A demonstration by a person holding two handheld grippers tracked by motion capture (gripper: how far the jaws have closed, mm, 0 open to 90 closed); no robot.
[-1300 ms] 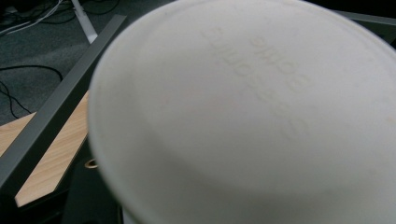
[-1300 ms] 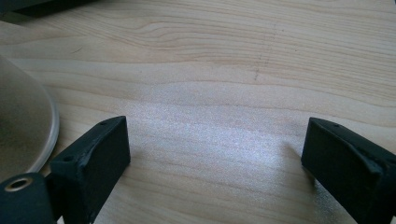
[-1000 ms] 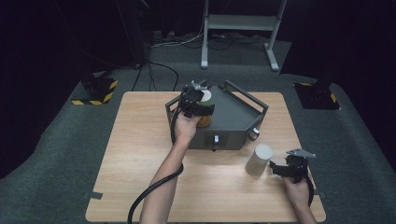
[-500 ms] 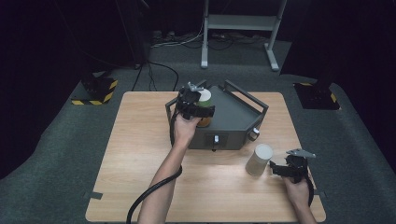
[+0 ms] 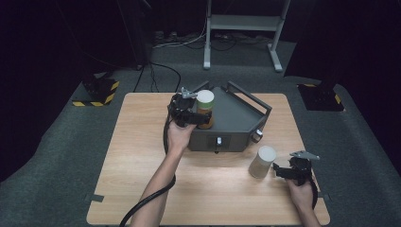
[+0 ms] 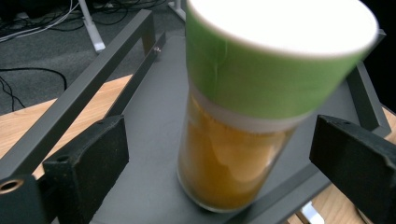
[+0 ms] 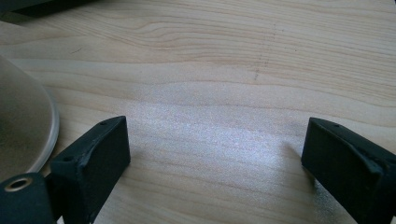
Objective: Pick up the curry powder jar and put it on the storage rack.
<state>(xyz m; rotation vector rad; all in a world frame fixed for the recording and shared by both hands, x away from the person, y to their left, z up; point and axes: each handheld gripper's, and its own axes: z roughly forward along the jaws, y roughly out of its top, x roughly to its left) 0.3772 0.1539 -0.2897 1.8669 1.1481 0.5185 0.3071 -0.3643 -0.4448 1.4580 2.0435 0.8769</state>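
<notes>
Wooden table (image 5: 142,156) on grey carpet in a dark room, a person working two hand-held grippers over it

On the table's far middle sits a dark metal tray (image 5: 236,118) with raised rails. An amber jar (image 5: 205,109) with a white lid and a green band stands upright on the tray's left part. Left gripper (image 5: 191,113) reaches to the jar from the left; in the left gripper view its black jaws stand spread wide on either side of the jar (image 6: 243,140), not touching the glass. Nearer the person, right of centre, a pale cylindrical container (image 5: 261,161) stands on the bare wood. Right gripper (image 5: 283,171) rests just beside it to the right, its jaws also wide apart, with nothing but wood grain between them in the right gripper view (image 7: 215,154)
</notes>
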